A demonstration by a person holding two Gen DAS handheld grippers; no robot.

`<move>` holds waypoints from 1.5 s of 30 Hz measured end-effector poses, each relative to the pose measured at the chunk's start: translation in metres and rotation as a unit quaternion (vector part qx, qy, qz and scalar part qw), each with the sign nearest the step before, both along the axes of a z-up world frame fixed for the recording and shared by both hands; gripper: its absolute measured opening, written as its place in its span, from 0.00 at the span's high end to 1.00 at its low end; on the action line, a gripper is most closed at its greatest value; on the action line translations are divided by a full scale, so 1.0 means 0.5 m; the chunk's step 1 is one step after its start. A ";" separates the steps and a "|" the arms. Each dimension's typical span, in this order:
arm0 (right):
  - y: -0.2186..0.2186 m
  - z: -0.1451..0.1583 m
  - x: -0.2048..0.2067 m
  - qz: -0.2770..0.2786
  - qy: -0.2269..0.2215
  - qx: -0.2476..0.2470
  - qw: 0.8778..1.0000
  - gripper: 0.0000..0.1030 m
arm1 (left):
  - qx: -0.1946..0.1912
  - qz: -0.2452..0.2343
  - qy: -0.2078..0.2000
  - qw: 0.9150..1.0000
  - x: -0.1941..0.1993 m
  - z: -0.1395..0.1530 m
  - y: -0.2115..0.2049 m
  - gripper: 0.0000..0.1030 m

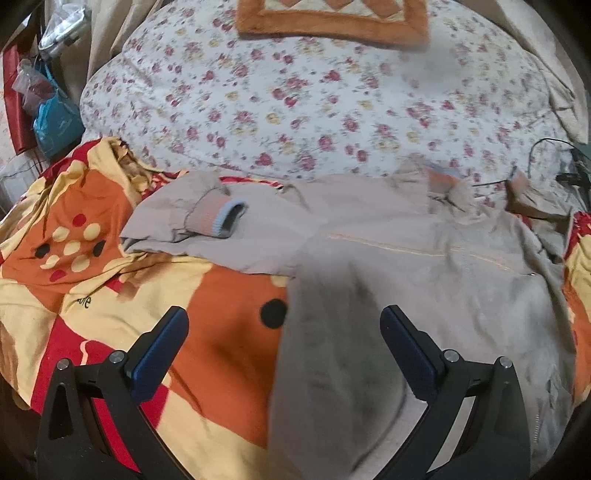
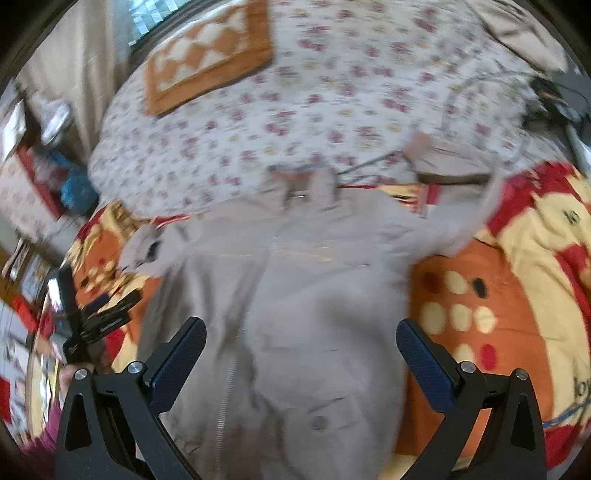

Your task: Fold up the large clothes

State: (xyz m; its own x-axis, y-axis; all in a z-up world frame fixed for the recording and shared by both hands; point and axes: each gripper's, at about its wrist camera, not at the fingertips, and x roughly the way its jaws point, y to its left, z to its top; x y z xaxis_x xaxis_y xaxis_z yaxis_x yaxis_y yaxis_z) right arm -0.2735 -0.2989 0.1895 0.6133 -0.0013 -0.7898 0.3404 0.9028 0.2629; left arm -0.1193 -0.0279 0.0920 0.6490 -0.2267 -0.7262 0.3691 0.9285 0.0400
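Observation:
A beige jacket (image 1: 406,266) lies spread on the orange, red and yellow bedspread (image 1: 110,280). One sleeve with a ribbed, blue-edged cuff (image 1: 218,216) is folded across its upper left. My left gripper (image 1: 284,325) hovers open above the jacket's left edge, nothing between its fingers. In the right wrist view the jacket (image 2: 295,314) fills the middle, its zip (image 2: 225,402) running down and a button (image 2: 319,422) low on the front. My right gripper (image 2: 301,334) hangs open over the jacket's body. The left gripper (image 2: 99,314) shows there at the left, held by a hand.
A floral quilt (image 1: 314,110) covers the far half of the bed, with an orange-bordered cushion (image 1: 332,18) on it. Bags and clutter (image 1: 44,96) stand off the bed's left side. Cables and a dark device (image 1: 569,166) lie at the right edge.

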 end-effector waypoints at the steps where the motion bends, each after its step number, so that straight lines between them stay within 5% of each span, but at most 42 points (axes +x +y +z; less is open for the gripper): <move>1: 0.019 0.003 0.008 0.011 -0.003 -0.006 1.000 0.00 | 0.001 -0.002 -0.002 1.000 -0.005 0.002 -0.005 0.00; 21: 0.099 -0.078 0.126 0.010 0.012 -0.106 0.994 0.00 | 0.007 0.006 0.022 1.000 0.007 -0.028 -0.082 0.00; 45: 0.096 -0.166 0.201 -0.030 0.043 -0.105 0.993 0.00 | 0.021 0.025 0.036 0.999 0.048 -0.075 -0.087 0.00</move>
State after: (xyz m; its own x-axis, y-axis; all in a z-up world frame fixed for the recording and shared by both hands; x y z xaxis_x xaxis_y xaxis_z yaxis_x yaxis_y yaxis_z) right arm -0.1731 -0.2508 0.1067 0.5367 -0.2060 -0.8183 0.4087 0.9118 0.0385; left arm -0.0951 -0.0713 0.0544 0.6047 -0.1628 -0.7796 0.3252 0.9440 0.0551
